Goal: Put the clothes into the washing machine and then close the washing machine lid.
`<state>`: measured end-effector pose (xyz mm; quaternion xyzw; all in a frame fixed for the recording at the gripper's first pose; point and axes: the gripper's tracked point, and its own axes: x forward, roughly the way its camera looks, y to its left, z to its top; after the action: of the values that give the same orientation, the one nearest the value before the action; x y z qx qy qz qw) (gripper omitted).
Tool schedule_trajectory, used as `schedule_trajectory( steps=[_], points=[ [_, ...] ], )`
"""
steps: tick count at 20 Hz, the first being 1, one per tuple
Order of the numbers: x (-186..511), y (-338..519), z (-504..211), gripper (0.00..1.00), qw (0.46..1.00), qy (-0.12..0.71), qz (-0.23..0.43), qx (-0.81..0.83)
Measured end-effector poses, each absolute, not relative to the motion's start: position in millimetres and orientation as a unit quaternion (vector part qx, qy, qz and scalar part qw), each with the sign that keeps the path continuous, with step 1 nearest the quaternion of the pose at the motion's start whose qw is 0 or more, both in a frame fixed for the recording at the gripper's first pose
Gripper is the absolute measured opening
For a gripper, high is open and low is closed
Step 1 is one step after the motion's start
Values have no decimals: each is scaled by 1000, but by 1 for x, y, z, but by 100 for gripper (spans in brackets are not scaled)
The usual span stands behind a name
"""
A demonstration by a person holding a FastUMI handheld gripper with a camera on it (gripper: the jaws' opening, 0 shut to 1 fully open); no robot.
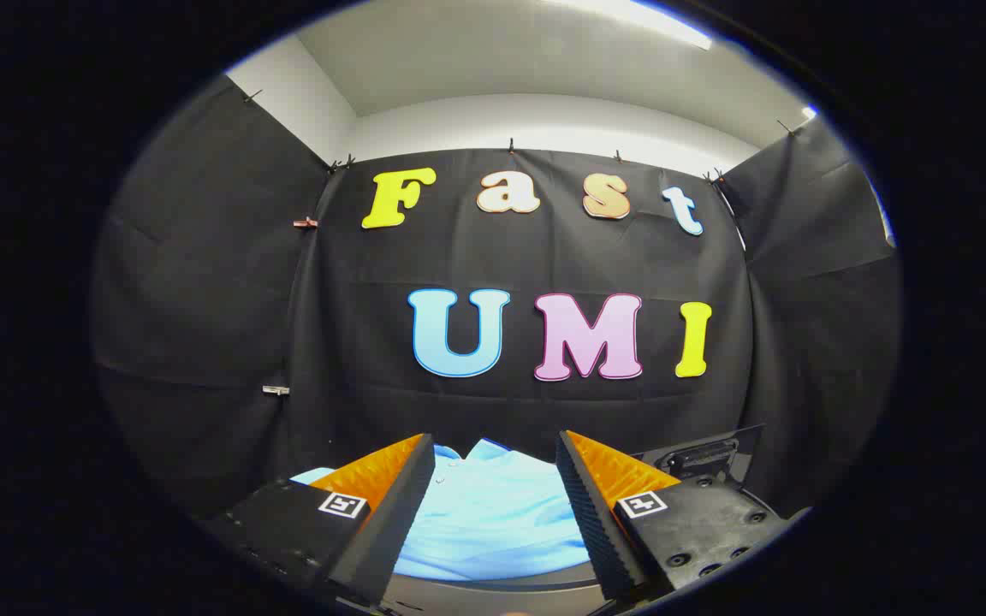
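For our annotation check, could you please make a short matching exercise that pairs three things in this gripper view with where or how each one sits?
Column one:
1. light blue shirt
2. tool
3. dark panel with a latch

Column two:
A. open, fingers apart, nothing pressed between them
B. beyond the right-hand finger, against the booth wall
C. lying between and just ahead of the fingers, on a curved dark rim

Pairs: 1-C, 2-A, 3-B
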<state>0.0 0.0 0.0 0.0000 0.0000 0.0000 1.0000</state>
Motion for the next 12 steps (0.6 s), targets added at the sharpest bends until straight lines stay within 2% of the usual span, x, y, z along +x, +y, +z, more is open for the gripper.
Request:
schedule_trajectory(
  steps=[12],
  points=[
    [-27,22,7,91,1000,-12,19,-10]
  ],
)
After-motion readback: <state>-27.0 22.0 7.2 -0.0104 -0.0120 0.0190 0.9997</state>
